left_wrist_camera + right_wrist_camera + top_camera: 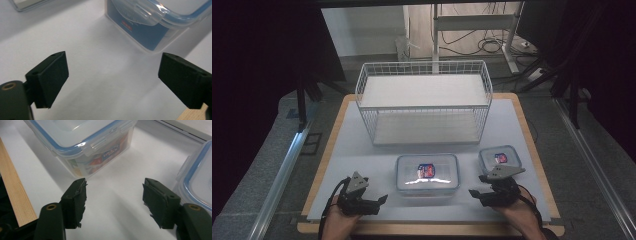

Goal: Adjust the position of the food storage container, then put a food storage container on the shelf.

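- Left gripper (pixel 382 199), fingers spread and holding nothing, rests left of the large lidded container (pixel 427 172).
- Right gripper (pixel 473 192), fingers also spread, sits just before the small container (pixel 499 158) on the table (pixel 357 150).

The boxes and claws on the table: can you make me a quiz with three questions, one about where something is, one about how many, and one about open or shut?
1. Where is the wire rack?
A. Behind the boxes
B. On the floor
C. In a hand

2. How many lidded boxes are on the table?
A. One
B. Two
C. Four

3. How is the left claw?
A. Shut on a box
B. Shut on nothing
C. Open, holding nothing

Answers:
1. A: the rack stands farther back than the big box and the small box.
2. B: just those two show in the high view.
3. C: its jaws stand wide apart over bare table.
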{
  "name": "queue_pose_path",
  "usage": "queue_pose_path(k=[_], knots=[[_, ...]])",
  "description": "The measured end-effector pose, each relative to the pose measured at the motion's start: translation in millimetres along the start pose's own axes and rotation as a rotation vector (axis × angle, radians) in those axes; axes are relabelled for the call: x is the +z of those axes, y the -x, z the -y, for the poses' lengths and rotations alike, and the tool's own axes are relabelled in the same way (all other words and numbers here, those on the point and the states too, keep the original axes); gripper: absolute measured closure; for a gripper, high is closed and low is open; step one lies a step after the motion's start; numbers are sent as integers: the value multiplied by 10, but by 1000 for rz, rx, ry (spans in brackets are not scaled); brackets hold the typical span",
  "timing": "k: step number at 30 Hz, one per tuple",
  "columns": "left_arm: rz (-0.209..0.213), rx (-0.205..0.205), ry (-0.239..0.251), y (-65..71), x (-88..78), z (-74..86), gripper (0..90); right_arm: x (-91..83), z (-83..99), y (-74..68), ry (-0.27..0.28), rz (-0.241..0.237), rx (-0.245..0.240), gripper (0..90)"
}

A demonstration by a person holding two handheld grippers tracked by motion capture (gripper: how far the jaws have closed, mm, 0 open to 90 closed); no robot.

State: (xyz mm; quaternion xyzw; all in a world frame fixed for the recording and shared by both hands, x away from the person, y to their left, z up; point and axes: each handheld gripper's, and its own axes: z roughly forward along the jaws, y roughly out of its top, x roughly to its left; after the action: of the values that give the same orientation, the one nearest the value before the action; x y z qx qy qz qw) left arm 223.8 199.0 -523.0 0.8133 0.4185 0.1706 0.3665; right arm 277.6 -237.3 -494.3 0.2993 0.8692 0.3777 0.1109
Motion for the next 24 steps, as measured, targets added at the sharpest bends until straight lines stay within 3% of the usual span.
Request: queue_pose_path(k=[12, 13, 17, 24], knots=[[24, -26, 48, -71, 9, 35, 73, 44, -4, 4, 7, -21, 13, 256], [39, -46, 54, -86, 16, 42, 73, 47, -5, 6, 9, -19, 21, 243], [45, -66, 65, -112, 15, 42, 73, 61, -9, 19, 20, -18, 42, 189], [51, -64, 40, -90, 29, -13, 69, 70, -53, 12, 36, -40, 72, 111]])
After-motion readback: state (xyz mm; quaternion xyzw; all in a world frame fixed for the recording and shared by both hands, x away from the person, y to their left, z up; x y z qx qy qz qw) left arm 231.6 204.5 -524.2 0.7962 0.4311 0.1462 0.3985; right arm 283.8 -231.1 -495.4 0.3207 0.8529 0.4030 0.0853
